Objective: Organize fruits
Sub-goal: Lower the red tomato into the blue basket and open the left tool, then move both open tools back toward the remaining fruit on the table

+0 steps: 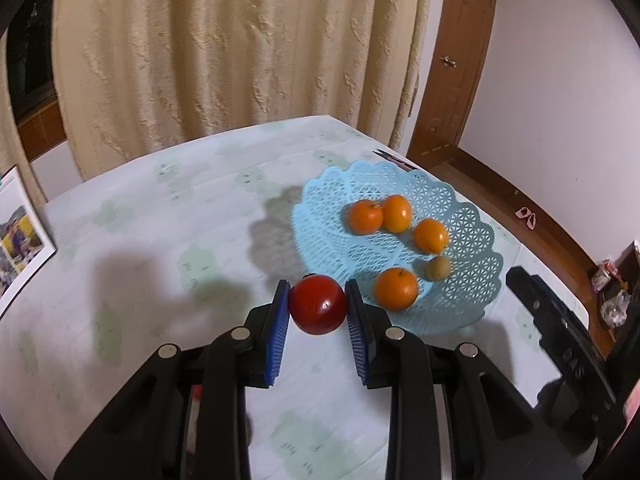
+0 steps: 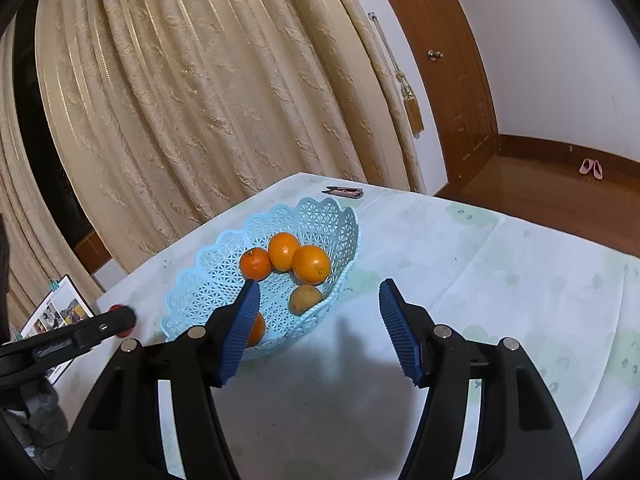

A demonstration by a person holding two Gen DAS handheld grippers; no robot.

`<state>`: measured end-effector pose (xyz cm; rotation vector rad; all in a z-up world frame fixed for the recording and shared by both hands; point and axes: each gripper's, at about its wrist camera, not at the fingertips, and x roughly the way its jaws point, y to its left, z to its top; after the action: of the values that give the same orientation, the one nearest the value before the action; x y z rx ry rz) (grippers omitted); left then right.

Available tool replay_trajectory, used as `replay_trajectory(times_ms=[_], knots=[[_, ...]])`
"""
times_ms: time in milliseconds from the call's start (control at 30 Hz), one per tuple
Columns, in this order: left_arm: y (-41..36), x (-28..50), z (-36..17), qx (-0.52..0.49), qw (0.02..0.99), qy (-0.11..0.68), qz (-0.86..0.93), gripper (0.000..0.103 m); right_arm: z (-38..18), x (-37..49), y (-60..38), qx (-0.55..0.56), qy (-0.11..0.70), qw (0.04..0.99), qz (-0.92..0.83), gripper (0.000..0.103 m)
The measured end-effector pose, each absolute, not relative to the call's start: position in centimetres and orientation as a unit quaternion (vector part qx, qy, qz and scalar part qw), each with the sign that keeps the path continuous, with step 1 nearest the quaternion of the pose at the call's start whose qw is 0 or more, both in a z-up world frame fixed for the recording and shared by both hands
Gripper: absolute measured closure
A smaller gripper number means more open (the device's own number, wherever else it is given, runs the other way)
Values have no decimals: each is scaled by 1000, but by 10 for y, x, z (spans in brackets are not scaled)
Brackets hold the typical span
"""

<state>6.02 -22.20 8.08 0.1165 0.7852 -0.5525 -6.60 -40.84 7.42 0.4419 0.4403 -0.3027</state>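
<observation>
From the left wrist camera, the left gripper [image 1: 317,307] pinches a red fruit [image 1: 318,304] between its blue pads, carried above the pale patterned tablecloth [image 1: 160,220] just short of the near rim of the light blue lattice basket [image 1: 472,240]. Inside the basket lie four oranges [image 1: 396,288] and a small brownish fruit [image 1: 438,268], so most of the sorting looks done. The red fruit is, by the look of it, the piece now on its way in. A dark part of the right gripper shows at the right edge of this view, beside the basket. From the right wrist camera, the right gripper [image 2: 316,320] has its jaws spread with nothing between them, hanging above the cloth at the near side of the basket [image 2: 208,280]. Three oranges [image 2: 310,264] sit together toward the far side, the brownish fruit [image 2: 306,299] lies nearer, and a fourth orange is partly hidden behind the left-hand finger. At the left edge the left gripper [image 2: 128,320] comes in with a bit of the red fruit [image 2: 117,307] showing at its tip, outside the basket. A small dark and pink tool [image 2: 344,191] lies at the far table edge. No other loose fruit is visible on the cloth, so setting down the red one may be the last step, though the table is not shown in full.
</observation>
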Motion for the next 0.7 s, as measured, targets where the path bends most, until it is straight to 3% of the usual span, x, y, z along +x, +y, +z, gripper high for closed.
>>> replay_trajectory(times_ms=[400,467,633,700], knots=[[-257,75,80,59,880,377,-282,72,74,-66,-409,224,216,939,-147,39],[-255,76,82,53,882,375,-281,40,73,-66,-409,224,215,939,-147,39],[-239,76,88,38,888,374,-265,25,73,-66,-409,226,212,939,-149,39],[-231,77,90,33,891,376,-253,19,73,-67,-409,227,210,939,-150,31]])
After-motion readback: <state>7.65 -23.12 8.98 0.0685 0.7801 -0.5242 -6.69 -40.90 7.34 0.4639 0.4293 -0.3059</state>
